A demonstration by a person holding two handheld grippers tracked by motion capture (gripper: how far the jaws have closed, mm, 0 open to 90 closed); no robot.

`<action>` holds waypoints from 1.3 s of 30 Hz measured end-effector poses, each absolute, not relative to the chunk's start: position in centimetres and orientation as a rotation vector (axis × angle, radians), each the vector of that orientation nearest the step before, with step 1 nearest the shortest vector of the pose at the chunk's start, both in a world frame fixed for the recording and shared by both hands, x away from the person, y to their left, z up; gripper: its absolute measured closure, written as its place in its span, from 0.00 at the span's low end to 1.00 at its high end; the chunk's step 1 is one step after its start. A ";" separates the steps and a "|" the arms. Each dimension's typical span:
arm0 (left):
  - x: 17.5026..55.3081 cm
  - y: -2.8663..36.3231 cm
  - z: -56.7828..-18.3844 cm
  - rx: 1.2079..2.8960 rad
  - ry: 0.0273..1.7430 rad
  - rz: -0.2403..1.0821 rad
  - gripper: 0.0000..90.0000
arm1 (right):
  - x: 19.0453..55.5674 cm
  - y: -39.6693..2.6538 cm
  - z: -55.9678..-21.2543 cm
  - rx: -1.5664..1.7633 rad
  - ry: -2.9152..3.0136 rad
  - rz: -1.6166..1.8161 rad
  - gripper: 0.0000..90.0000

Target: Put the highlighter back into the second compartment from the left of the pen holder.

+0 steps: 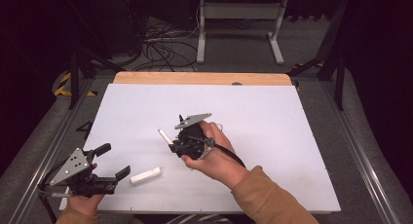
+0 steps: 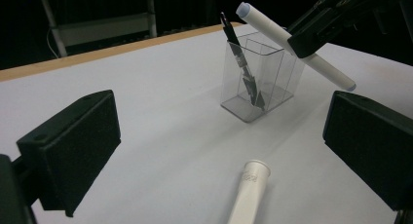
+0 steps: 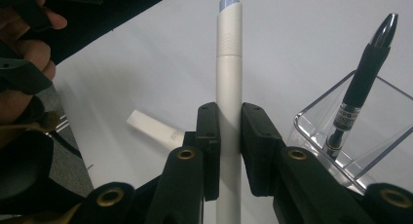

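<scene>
My right gripper [image 3: 229, 136] is shut on a white pen [image 3: 229, 87] with a pale blue tip, holding it by the barrel. In the high view this gripper [image 1: 174, 145] is over the middle of the table, and the held pen [image 1: 164, 135] sticks out toward the far left. A clear plastic pen holder [image 2: 258, 83] stands just beside it, with a black pen [image 2: 241, 58] leaning inside. A second white pen [image 1: 146, 176] lies flat on the white table top near the front. My left gripper [image 1: 113, 160] rests open at the front left, its jaws facing that pen [image 2: 249, 192].
The white table top [image 1: 272, 151] has a wooden strip [image 1: 199, 78] along its far edge. Beyond it are a white metal stand [image 1: 238, 24] and loose cables [image 1: 160, 46] on the floor. In the right gripper view the person's left hand [image 3: 29, 53] is at the upper left.
</scene>
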State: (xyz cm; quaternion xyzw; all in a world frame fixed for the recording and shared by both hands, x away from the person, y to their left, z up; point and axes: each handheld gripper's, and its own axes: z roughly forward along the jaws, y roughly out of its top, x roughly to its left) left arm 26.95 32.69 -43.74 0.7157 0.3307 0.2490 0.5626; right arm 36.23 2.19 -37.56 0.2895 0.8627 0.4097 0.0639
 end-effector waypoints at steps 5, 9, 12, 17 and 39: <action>27.0 32.7 -43.8 1.684 0.780 0.584 0.01 | 36.2 1.8 -37.2 0.844 2.590 1.296 0.88; 27.0 32.7 -43.8 1.684 0.781 0.585 0.01 | 36.3 1.3 -36.8 0.811 2.575 1.361 0.88; 27.0 32.7 -43.8 1.685 0.782 0.586 0.01 | 36.3 0.8 -36.6 0.783 2.578 1.403 0.88; 27.0 32.7 -43.7 1.685 0.781 0.587 0.01 | 36.4 0.0 -36.4 0.742 2.542 1.480 0.88; 27.0 32.6 -43.7 1.688 0.785 0.589 0.01 | 37.4 -3.2 -35.7 0.726 2.335 1.709 0.88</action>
